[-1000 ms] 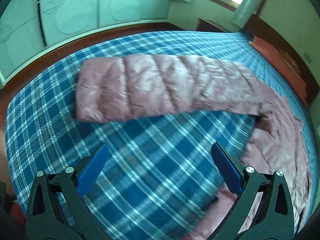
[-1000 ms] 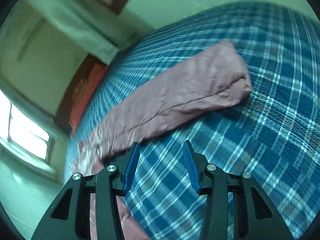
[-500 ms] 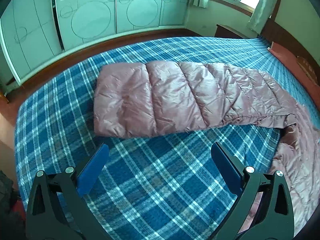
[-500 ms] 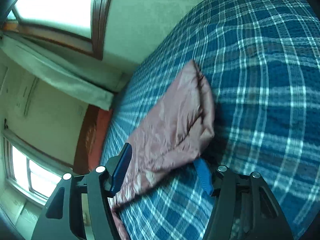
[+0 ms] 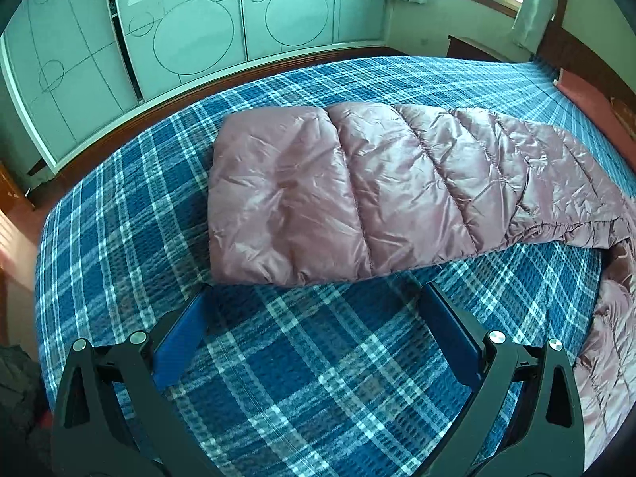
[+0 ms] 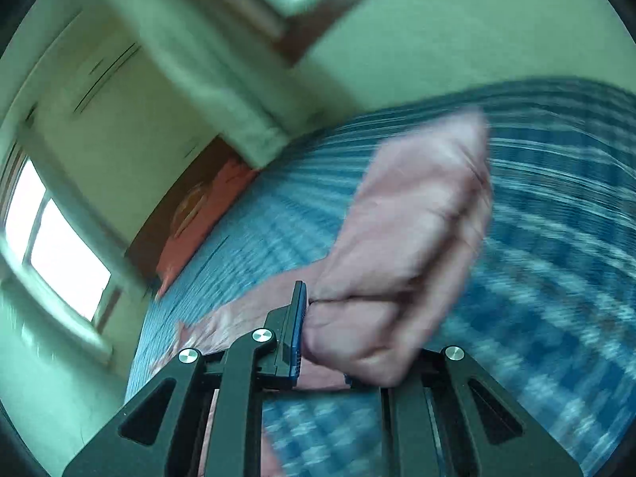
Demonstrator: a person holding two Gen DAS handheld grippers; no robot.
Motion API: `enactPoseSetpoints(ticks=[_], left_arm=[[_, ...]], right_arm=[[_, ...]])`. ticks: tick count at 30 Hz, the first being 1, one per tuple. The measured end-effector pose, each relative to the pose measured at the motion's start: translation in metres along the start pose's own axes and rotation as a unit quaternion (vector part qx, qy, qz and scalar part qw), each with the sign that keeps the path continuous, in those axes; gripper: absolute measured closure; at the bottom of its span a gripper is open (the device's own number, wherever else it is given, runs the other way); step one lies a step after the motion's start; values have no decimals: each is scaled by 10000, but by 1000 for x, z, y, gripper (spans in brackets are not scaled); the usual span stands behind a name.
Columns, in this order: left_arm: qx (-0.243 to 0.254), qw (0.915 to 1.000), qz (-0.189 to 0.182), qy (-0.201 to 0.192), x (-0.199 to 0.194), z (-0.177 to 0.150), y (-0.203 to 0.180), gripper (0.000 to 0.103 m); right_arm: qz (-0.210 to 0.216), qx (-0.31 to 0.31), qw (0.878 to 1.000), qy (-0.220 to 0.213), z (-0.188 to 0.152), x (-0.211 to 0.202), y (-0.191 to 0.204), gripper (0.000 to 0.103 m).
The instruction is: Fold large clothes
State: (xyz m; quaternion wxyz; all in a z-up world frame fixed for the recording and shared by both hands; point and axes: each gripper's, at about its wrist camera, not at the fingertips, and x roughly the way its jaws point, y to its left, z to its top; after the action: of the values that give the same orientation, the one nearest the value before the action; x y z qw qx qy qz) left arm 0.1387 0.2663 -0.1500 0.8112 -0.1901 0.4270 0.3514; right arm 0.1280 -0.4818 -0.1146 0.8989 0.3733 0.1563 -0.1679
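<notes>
The pink jacket (image 5: pixel 357 194) lies folded lengthwise on the bed (image 5: pixel 318 377). The left gripper (image 5: pixel 314 298) hovers wide open just before its hem. The right gripper (image 6: pixel 330 342) clamps a bunched jacket end.

The quilted jacket (image 5: pixel 357 194) is glossy dusty pink. The bedspread (image 5: pixel 318 377) is blue plaid with white lines. The blurred headboard cushion (image 6: pixel 206 214) seems orange-red.

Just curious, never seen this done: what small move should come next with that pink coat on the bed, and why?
Probably ease the open left gripper forward onto the coat hem: the right gripper already pinches a fold, while this end lies ungripped on the bed.
</notes>
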Motion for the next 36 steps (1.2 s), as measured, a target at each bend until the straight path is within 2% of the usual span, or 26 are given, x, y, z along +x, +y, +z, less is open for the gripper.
enactPoseSetpoints(ticks=[8,12,15,27,31,33,35,36], left_arm=[[43,10000,-82,-33,15,14,-1,2],[67,9999,-69,-95,19,13,-2,2],[43,9999,-110,-112,21,12,-3,2],[37,9998,-120,-157,20,2,0,2],[37,9998,-121,-150,20,2,0,2],[38,9998,-120,-149,20,2,1,2],[39,9998,-118,-148,20,2,1,2],[41,9998,-115,-149,20,2,1,2]], right_arm=[[688,-861,9913,726,-56,51,127,88],[947,-1300,9805,1133,-91,87,182,88],[1134,-1693,9675,1495,-130,110,225,88],[1255,-2574,9220,2605,-233,160,298,88],[1188,-2985,8999,2949,-267,168,310,87],[1133,-3224,8885,3063,-283,168,313,84],[1131,-3409,8821,3048,-290,164,315,78],[1204,-3437,8797,3057,-293,162,315,65]])
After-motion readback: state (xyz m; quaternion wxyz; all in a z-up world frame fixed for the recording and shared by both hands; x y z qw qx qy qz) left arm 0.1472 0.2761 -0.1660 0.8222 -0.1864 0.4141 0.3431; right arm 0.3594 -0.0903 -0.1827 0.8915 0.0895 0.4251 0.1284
